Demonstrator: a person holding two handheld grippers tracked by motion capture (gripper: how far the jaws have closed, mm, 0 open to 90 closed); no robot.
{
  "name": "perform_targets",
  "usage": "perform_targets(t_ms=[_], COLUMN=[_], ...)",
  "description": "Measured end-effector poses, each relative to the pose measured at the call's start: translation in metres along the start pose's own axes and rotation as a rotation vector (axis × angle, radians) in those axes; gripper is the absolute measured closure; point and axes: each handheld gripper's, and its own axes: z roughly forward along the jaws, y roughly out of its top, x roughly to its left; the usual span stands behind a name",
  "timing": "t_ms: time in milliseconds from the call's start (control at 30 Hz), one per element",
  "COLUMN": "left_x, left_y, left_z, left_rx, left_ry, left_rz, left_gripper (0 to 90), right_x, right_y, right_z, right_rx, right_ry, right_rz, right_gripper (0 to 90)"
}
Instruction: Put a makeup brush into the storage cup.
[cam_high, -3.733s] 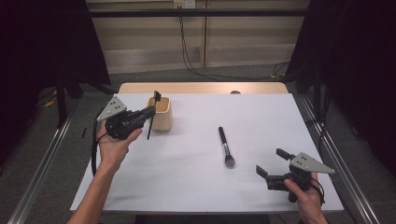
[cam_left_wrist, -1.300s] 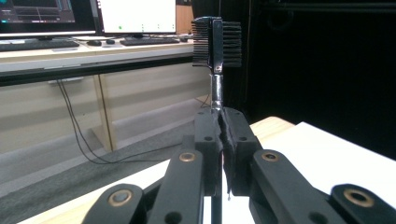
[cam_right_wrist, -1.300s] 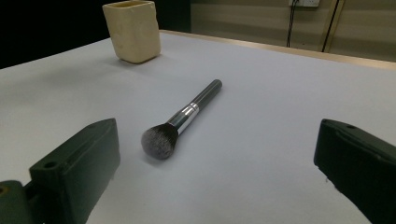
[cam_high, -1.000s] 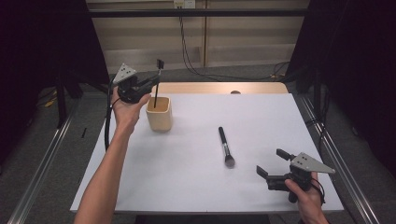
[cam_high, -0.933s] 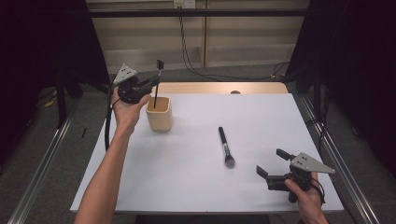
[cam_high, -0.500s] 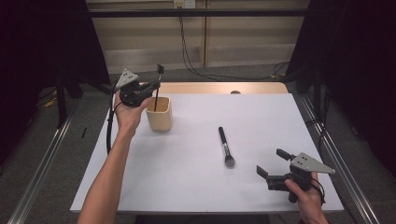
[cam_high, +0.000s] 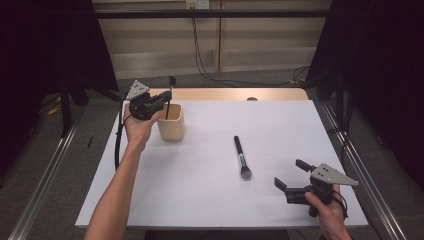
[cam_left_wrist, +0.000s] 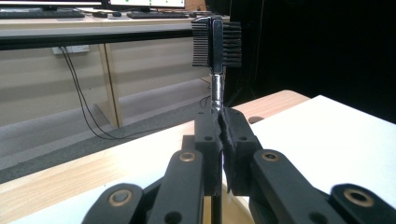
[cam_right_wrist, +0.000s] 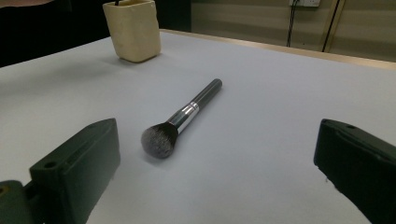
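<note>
One comb brush stands clamped in left tongs over the cup.

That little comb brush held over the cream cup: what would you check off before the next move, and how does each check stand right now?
1. Left gripper shut firmly on the comb brush: ok.
2. Brush upright, comb head up, handle pointing down: ok.
3. Handle's lower end inside the cream cup: ok in the high view; whether it touches the bottom, cannot tell.
4. Cup standing upright on the white table: ok.
5. Right gripper open and holding nothing: ok.
6. Powder brush lying flat on the table in front of the right gripper, nothing blocking it: ok.
</note>
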Motion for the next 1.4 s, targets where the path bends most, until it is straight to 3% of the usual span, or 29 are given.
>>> perform_targets(t_ms=[633,1200,1400], left_x=[0.002,0.004,0.005], left_y=[-0.017,-0.029,-0.03], left_z=[0.001,0.004,0.002], left_rx=[0.016,0.07,0.072], left_ry=[-0.008,-0.005,0.004], left_rz=[-0.028,-0.054,-0.066], left_gripper=[85.6,84.7,69.4], right_x=[0.0,0.001,0.0], right_y=[0.0,0.0,0.0], right_z=[0.0,0.0,0.0], right_rx=[-0.002,-0.001,-0.002], right_ry=[0.002,0.006,0.005], right_rz=[-0.002,-0.001,-0.001], right_gripper=[0.0,0.0,0.0])
